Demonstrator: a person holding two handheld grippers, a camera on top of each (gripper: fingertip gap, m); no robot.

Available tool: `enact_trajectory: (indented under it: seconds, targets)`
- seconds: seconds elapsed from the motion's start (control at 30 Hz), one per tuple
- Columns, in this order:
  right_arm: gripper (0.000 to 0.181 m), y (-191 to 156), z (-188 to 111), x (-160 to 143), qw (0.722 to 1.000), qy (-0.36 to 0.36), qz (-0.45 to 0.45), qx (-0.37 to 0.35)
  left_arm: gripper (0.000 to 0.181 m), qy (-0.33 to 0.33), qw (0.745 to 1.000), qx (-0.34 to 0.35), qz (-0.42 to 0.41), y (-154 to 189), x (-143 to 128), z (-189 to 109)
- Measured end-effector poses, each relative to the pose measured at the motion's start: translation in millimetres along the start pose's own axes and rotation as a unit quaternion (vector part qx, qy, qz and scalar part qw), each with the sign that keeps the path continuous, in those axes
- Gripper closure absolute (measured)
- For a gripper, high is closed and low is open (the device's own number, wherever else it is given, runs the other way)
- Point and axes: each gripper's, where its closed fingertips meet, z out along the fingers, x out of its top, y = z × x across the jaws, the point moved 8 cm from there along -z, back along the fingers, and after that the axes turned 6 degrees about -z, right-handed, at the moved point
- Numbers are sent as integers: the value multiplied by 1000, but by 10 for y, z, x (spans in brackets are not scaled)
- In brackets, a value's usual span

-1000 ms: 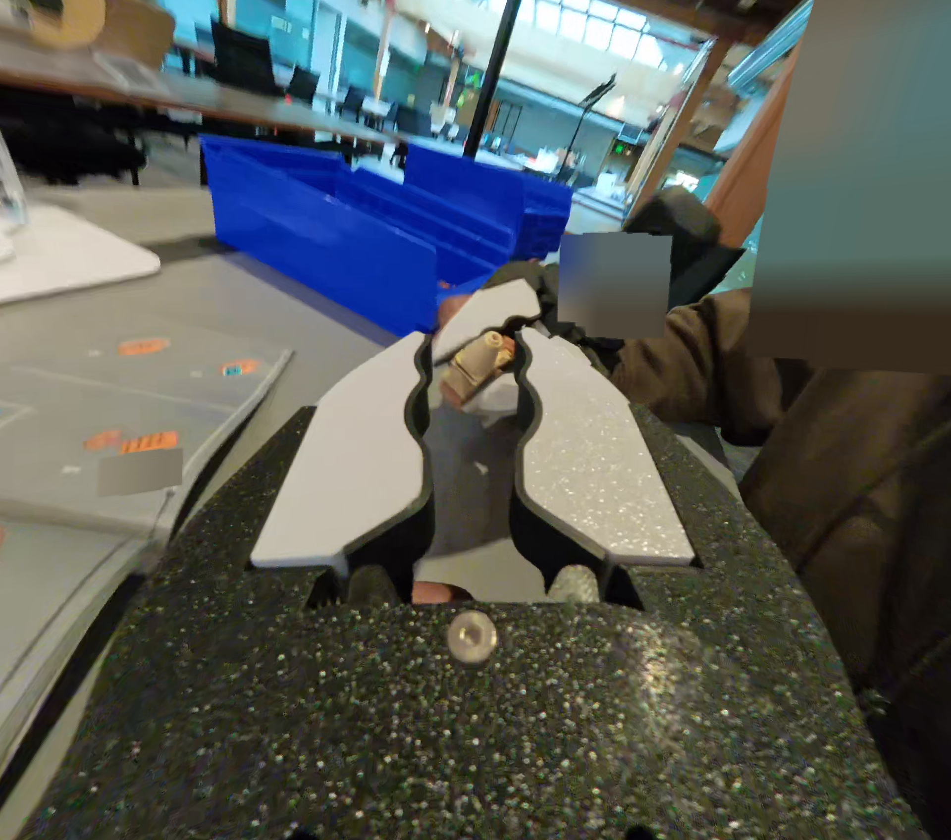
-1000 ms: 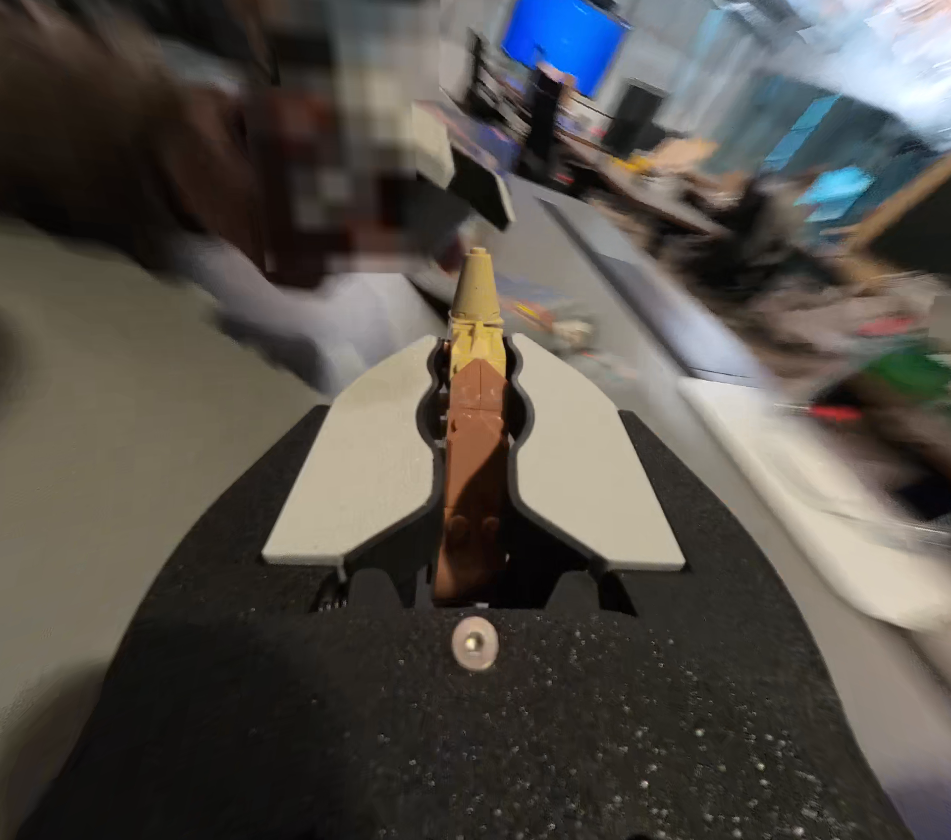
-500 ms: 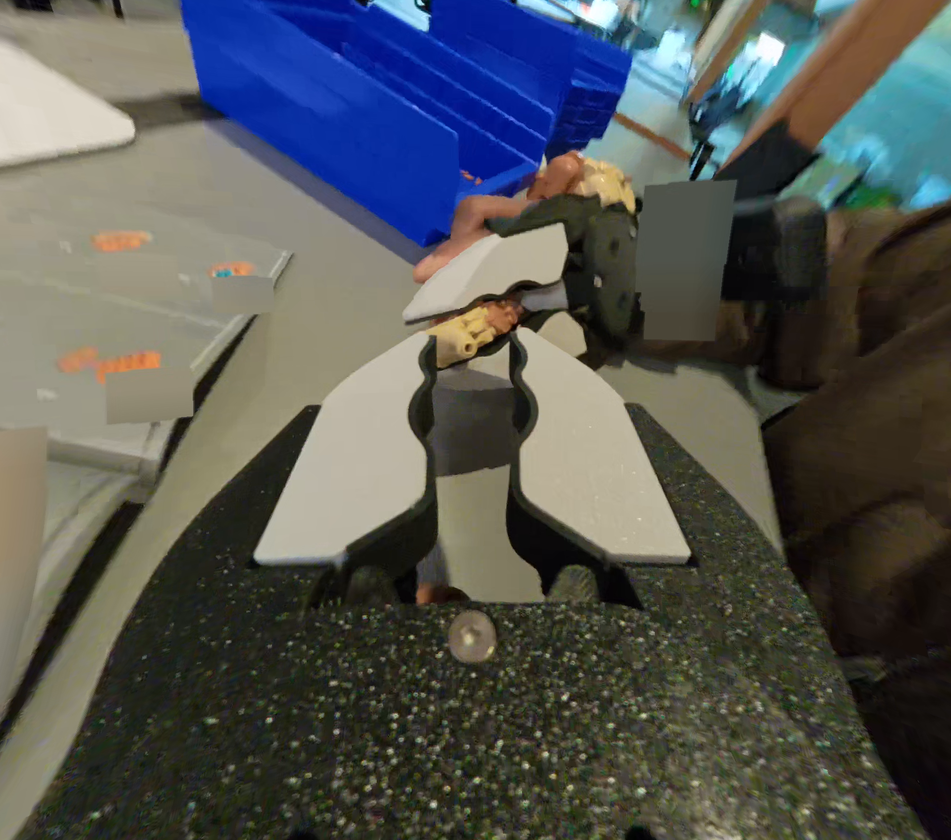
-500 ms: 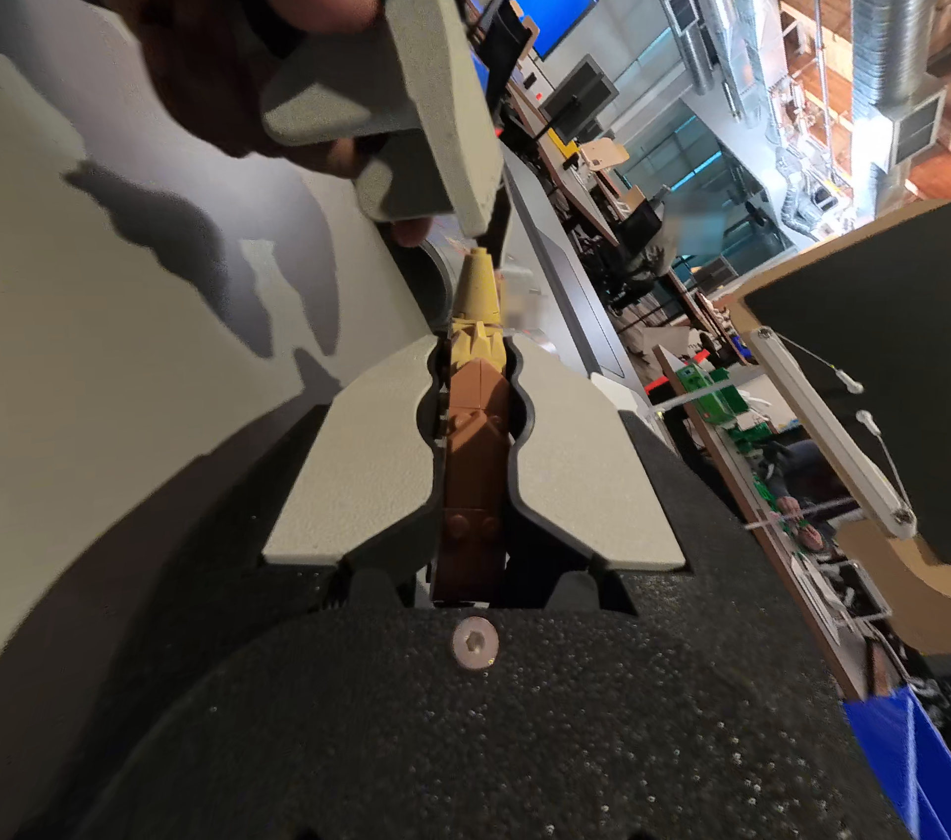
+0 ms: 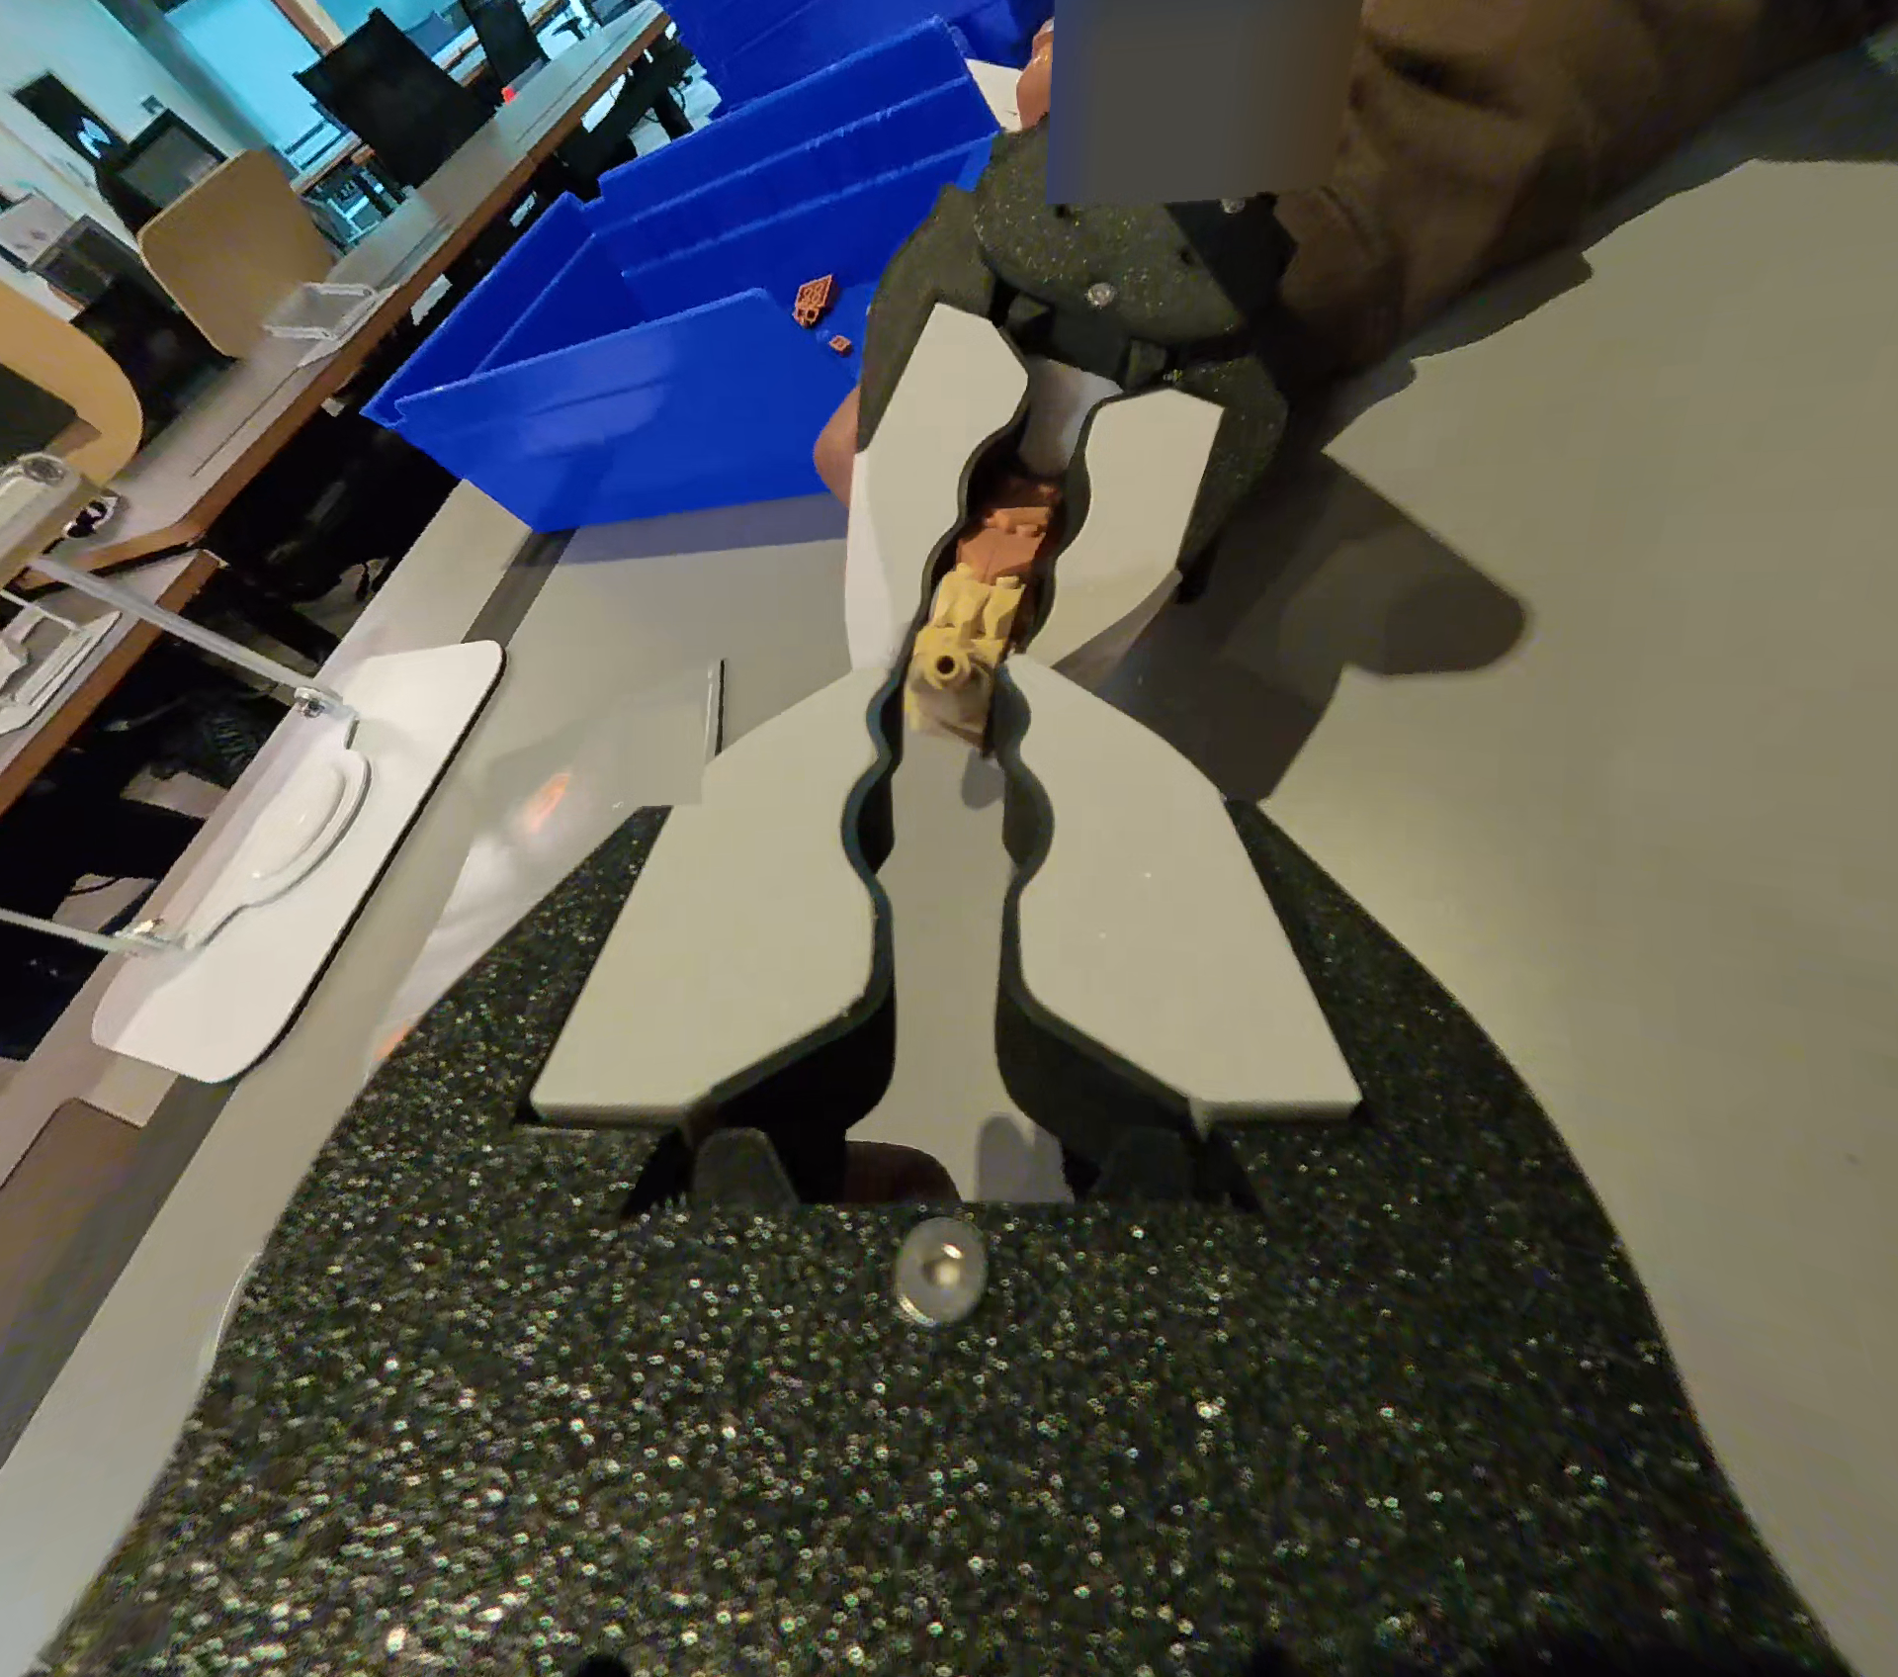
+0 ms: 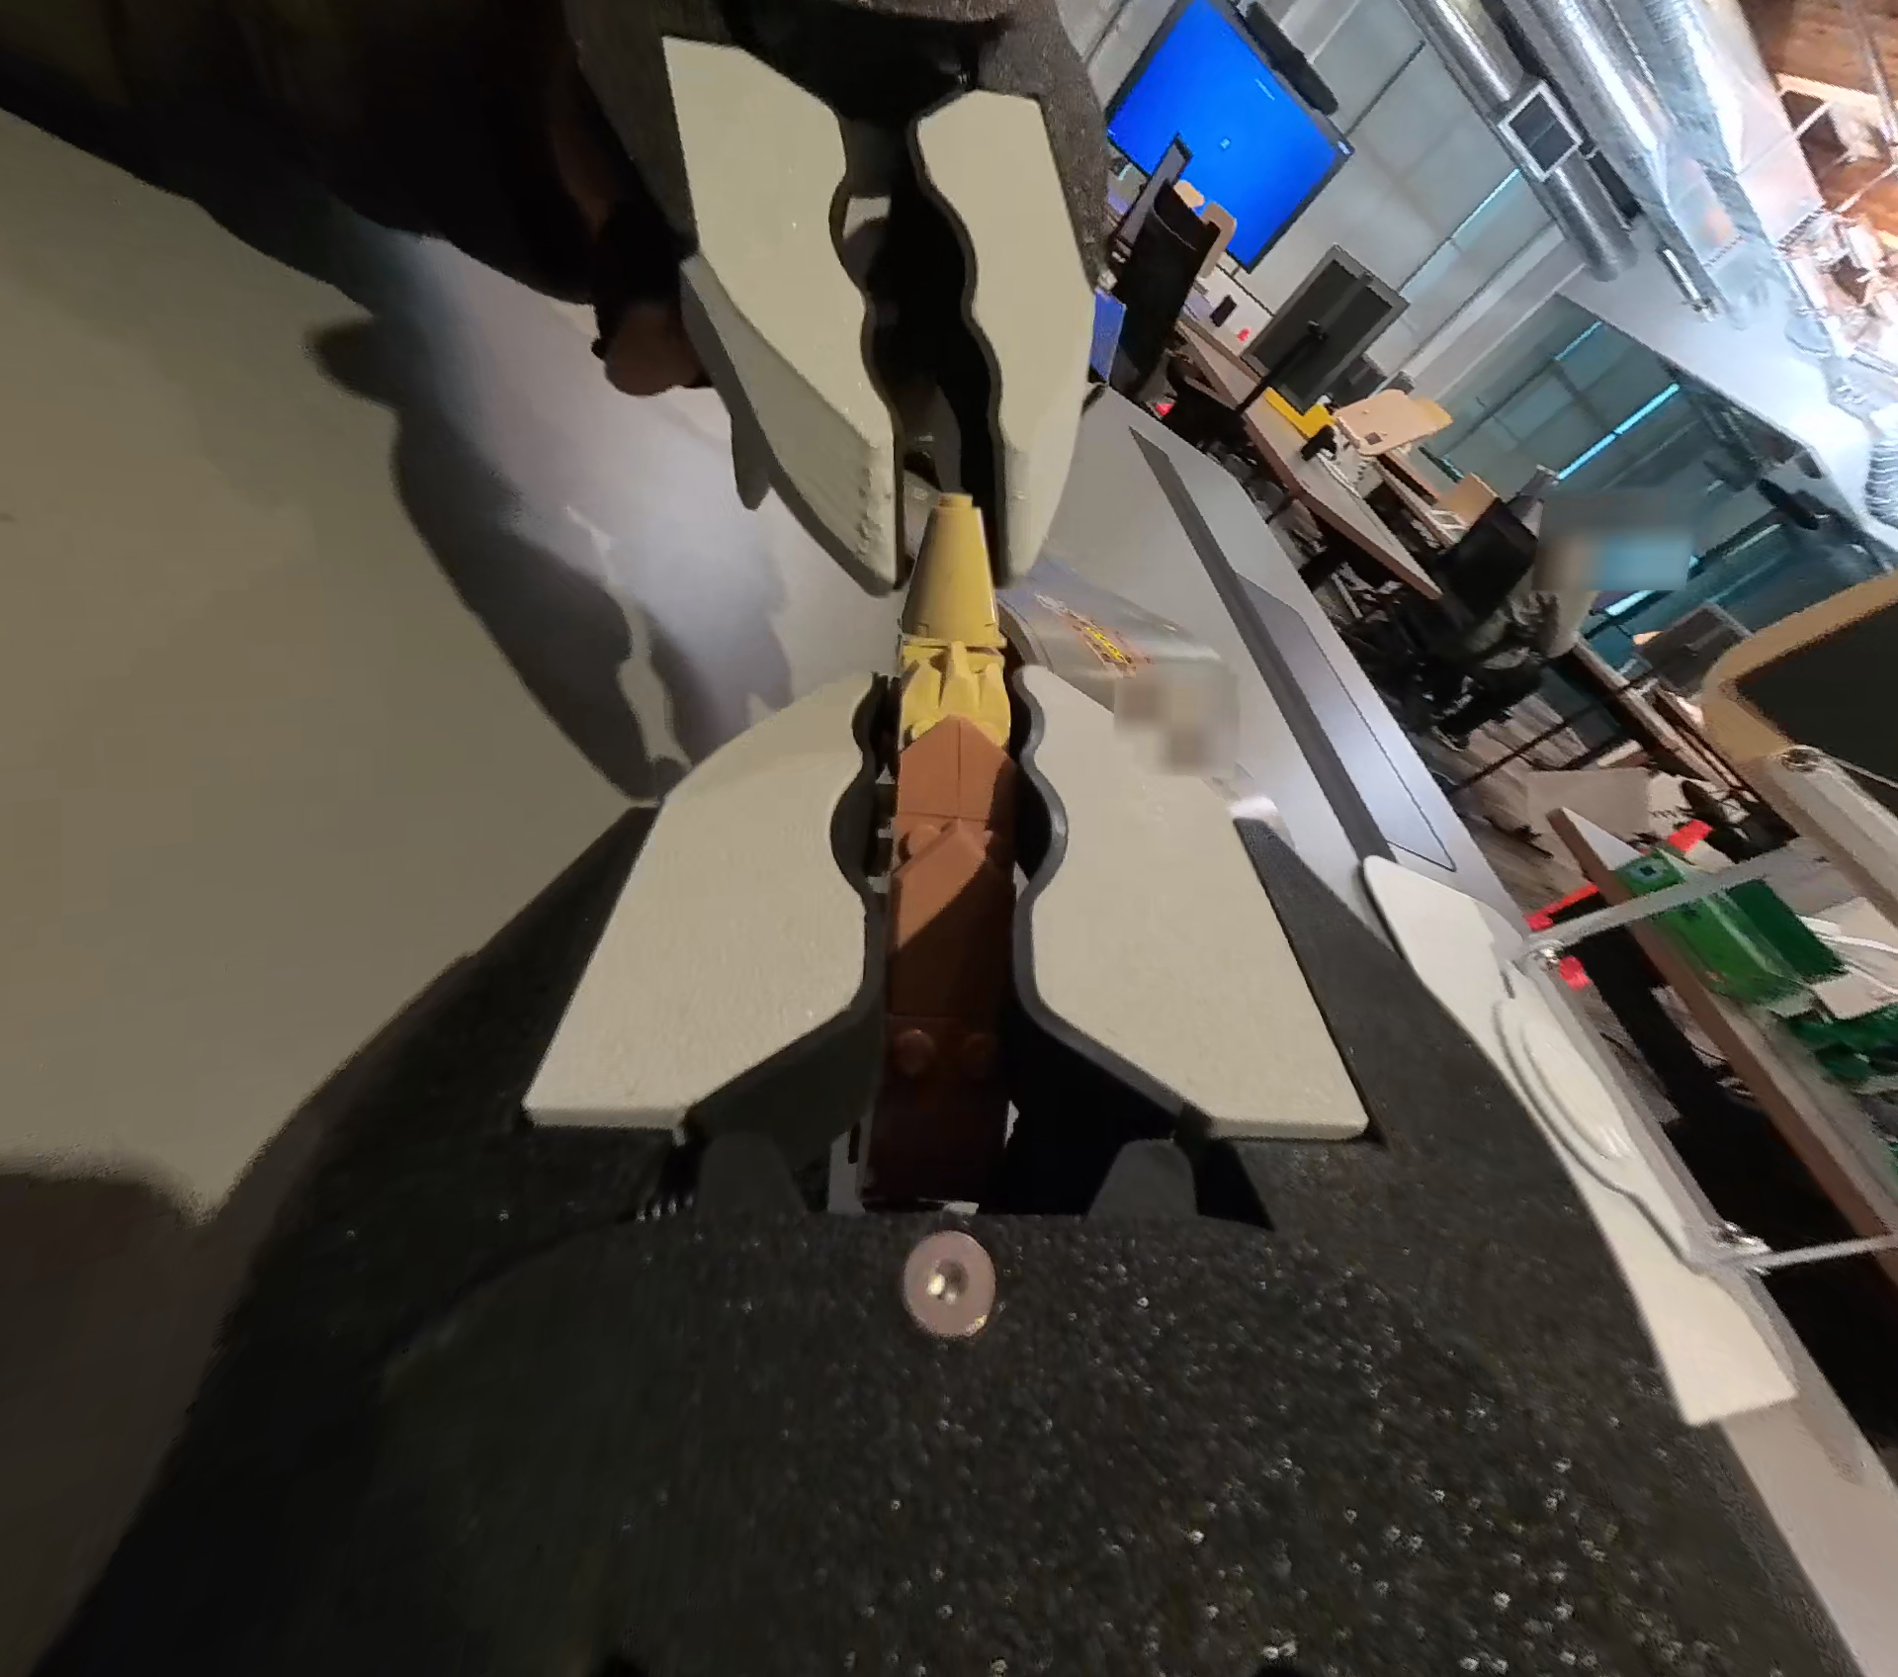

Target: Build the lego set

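- The right gripper (image 6: 947,703) is clamped on a brown and tan lego piece (image 6: 950,867).
- The piece's tan tip sits between the parted fingers of the left gripper (image 5: 940,708), seemingly untouched.
- Beyond the piece stands a blue bin (image 5: 657,395) on the grey table (image 5: 1541,806).

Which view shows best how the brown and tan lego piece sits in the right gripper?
The right wrist view: the brown and tan lego piece runs lengthwise between the right gripper fingers, tan cone tip forward. The left wrist view shows it end-on, mostly hidden by the fingers, its tip at the open left gripper.
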Motion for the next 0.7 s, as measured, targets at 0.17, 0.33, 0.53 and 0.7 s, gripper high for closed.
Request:
enact_trajectory:
  seconds: [0.17, 0.33, 0.53, 0.7]
  targets:
    - [160, -8, 7, -15, 1000, 4, 7, 7, 165, -2, 1000, -5, -16, 21, -20, 45]
    - [161, -4, -4, 1, 1000, 17, 15, 10, 165, 14, 1000, 0, -16, 54, -7, 22]
    - [161, -25, -18, 40, 999, 36, 18, 17, 165, 23, 1000, -6, -19, 109, 27, -17]
    - [161, -29, -40, 72, 999, 49, 18, 15, 167, 40, 999, -5, -30, 135, 48, -72]
